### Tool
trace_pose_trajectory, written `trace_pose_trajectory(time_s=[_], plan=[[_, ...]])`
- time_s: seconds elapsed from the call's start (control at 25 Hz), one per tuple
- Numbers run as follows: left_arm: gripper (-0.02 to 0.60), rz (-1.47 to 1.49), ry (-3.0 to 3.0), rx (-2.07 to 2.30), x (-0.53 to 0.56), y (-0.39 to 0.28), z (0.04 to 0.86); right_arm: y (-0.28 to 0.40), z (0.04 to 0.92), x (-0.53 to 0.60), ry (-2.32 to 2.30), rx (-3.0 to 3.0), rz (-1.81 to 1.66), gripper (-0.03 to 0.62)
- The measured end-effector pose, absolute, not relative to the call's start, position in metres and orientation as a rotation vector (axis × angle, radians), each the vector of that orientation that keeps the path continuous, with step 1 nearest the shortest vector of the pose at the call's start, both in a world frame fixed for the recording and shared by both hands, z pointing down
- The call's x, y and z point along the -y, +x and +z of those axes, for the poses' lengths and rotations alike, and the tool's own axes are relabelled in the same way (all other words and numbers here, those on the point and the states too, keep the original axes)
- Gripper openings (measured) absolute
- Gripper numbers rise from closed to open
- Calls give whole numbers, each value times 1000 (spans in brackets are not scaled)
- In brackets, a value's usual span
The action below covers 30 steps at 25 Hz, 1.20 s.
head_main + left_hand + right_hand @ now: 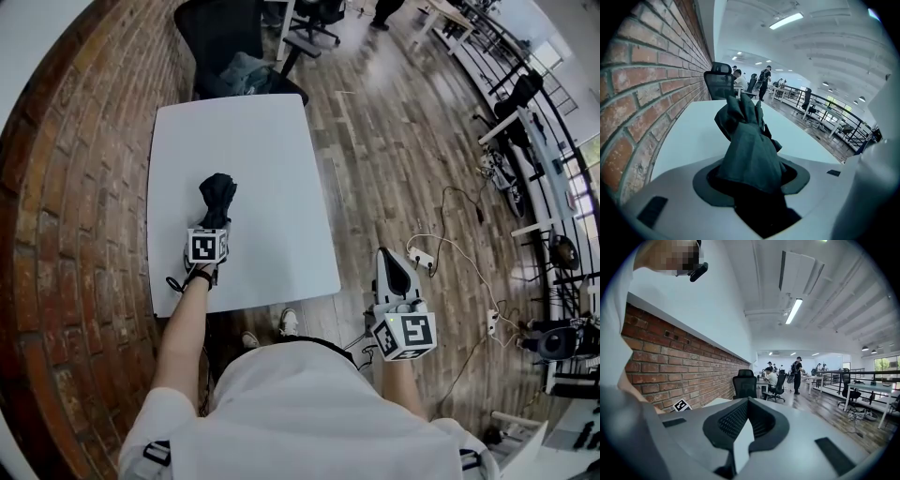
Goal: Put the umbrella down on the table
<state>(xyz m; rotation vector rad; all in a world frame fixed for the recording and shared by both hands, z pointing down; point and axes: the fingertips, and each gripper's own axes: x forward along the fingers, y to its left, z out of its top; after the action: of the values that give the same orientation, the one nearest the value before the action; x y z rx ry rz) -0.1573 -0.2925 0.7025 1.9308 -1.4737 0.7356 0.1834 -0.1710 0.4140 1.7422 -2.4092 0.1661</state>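
A folded dark umbrella (217, 195) hangs over the near left part of the white table (272, 159). My left gripper (210, 228) is shut on its near end, and its marker cube faces up. In the left gripper view the bunched fabric of the umbrella (749, 145) fills the gap between the jaws and reaches out over the table (689, 131). Whether it rests on the tabletop I cannot tell. My right gripper (385, 254) is off the table's right side, above the floor. Its jaws meet at the tips with nothing between them (746, 401).
A brick wall (66, 187) runs along the table's left side. A black office chair (234, 47) stands at the far end. Cables and a power strip (422, 258) lie on the wooden floor to the right. People (773, 378) sit and stand at desks far off.
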Motion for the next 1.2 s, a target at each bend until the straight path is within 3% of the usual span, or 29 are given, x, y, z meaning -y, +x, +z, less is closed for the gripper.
trace_pose_trajectory(time_s=[1.2], plan=[[263, 919, 1797, 1404, 284, -166, 765, 186, 420, 189, 1753, 2400, 203, 18]])
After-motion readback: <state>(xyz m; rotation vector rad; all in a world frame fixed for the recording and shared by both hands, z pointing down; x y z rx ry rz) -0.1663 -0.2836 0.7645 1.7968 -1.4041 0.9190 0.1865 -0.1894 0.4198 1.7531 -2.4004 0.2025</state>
